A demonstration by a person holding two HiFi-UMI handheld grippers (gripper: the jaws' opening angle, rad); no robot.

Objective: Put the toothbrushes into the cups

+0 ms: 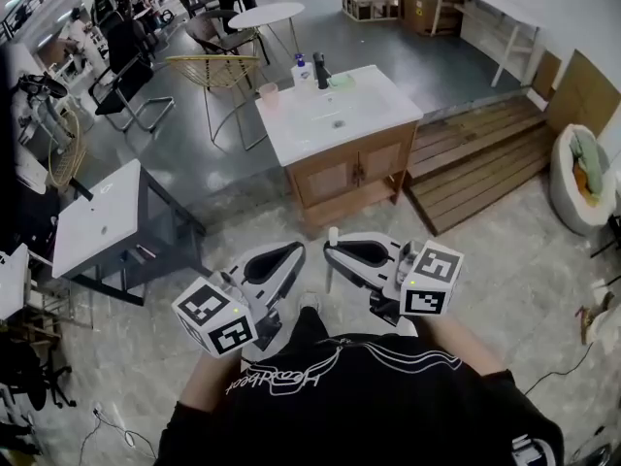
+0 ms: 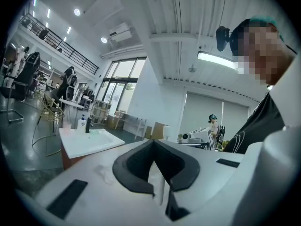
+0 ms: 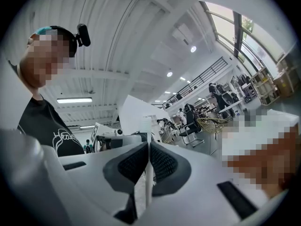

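I hold both grippers level in front of my chest, tips facing each other. My right gripper (image 1: 330, 252) (image 3: 148, 144) is shut on a white toothbrush (image 1: 333, 235) (image 3: 147, 187) that stands upright between its pads. My left gripper (image 1: 297, 250) (image 2: 153, 143) is shut too, and a pale toothbrush handle (image 2: 158, 178) shows in the gap between its pads. In the head view that handle is hidden. A pink cup (image 1: 269, 93) stands on the far left corner of the white washbasin (image 1: 369, 100), well ahead of both grippers.
On the washbasin are a black tap (image 1: 321, 70), a blue-capped bottle (image 1: 302, 71) and a green dish (image 1: 341, 82). A grey side table (image 1: 97, 216) stands to the left, a wire chair (image 1: 218, 71) behind it, and a wooden platform (image 1: 485, 153) to the right.
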